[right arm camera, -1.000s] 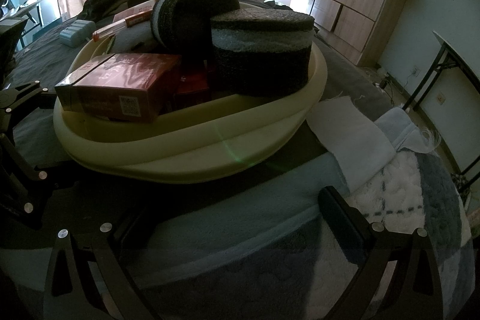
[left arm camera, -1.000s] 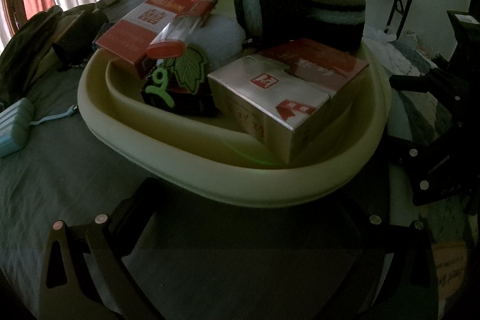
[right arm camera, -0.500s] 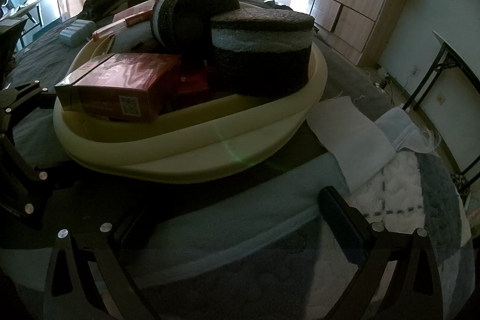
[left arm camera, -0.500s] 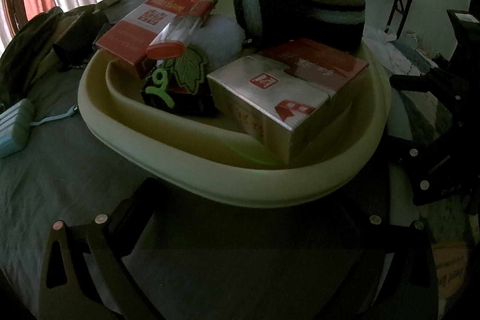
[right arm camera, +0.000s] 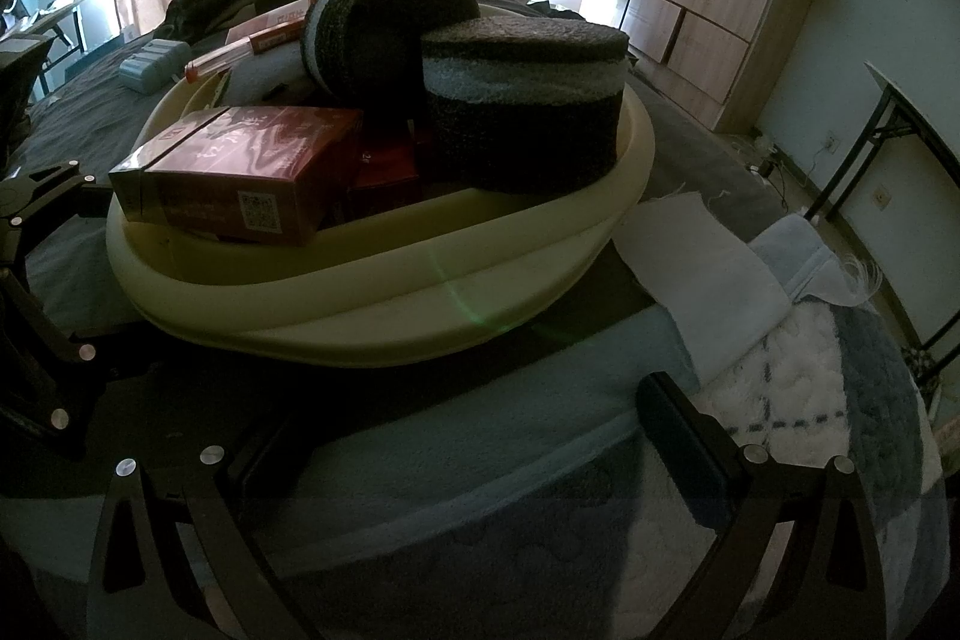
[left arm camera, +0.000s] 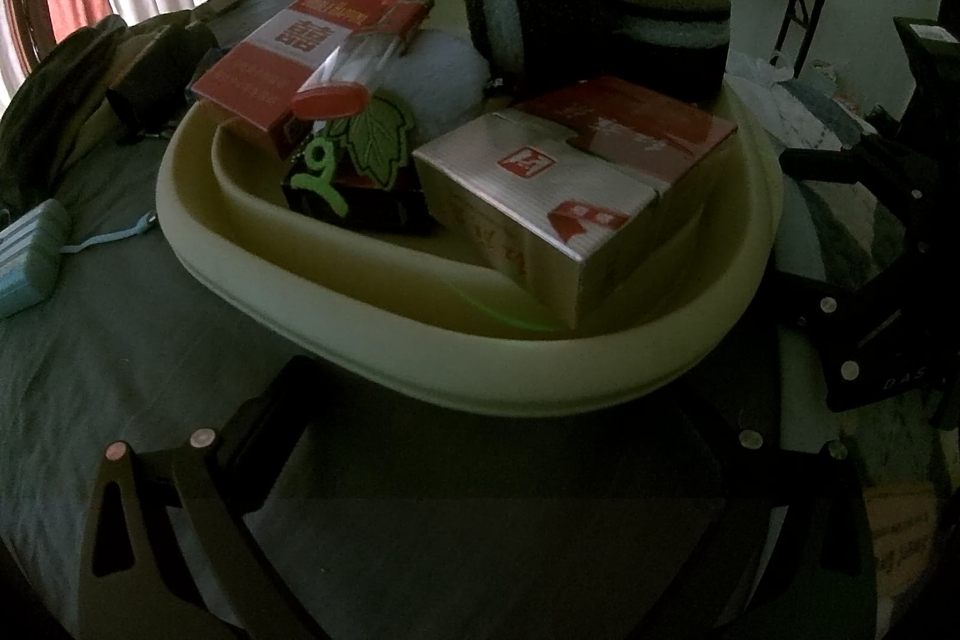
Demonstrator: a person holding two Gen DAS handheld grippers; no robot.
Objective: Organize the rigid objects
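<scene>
in the smooth oval basin [left arm camera: 600, 364], glossy boxes [left arm camera: 576, 172] and round foam pucks [right arm camera: 522, 100]

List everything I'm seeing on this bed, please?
basin: 1, cream, on the bed
foam discs: 2, black and white, at the basin's rim
silver-red box: 1, in the basin
red-white box: 1, leaning at the far side
leaf tag: 1, green, mid-basin
pouch: 1, pale blue, beside the basin
white cloth: 1, beside the basin
left gripper: black, open, empty
right gripper: black, open, empty
</scene>
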